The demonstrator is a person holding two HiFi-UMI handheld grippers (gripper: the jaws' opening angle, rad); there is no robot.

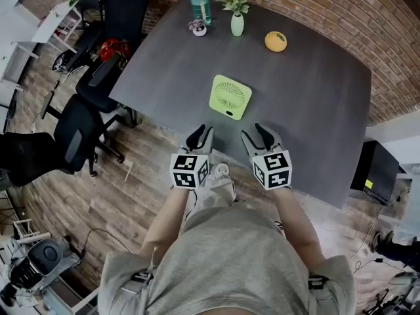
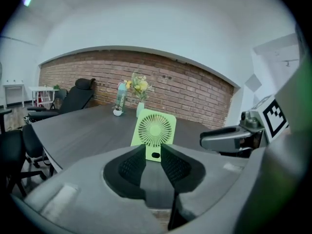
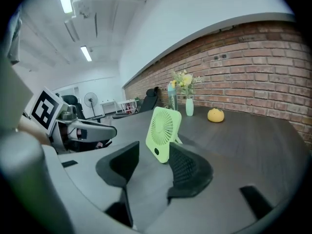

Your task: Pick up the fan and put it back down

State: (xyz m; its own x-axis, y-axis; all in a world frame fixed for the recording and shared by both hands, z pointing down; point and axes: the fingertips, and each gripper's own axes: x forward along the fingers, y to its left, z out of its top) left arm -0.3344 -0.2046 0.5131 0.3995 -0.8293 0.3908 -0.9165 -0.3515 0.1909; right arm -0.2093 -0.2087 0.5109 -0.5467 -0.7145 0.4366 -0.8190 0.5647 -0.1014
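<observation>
A light green square fan (image 1: pixel 230 97) stands propped on the dark grey table (image 1: pixel 315 110), a little beyond both grippers. My left gripper (image 1: pixel 201 135) hovers at the near table edge, its jaws only narrowly apart with nothing between them. In the left gripper view the fan (image 2: pixel 153 130) shows past the gap of that gripper (image 2: pixel 153 152). My right gripper (image 1: pixel 258 135) is beside it, jaws wide apart and empty. The right gripper view has the fan (image 3: pixel 163 130) just ahead of the gripper (image 3: pixel 153 150), untouched.
At the table's far end stand a vase of flowers (image 1: pixel 237 23), a teal bottle (image 1: pixel 201 2), a small pot (image 1: pixel 197 27) and an orange (image 1: pixel 275 41). Black office chairs (image 1: pixel 98 84) crowd the left side. A black box (image 1: pixel 377 169) sits on the floor at right.
</observation>
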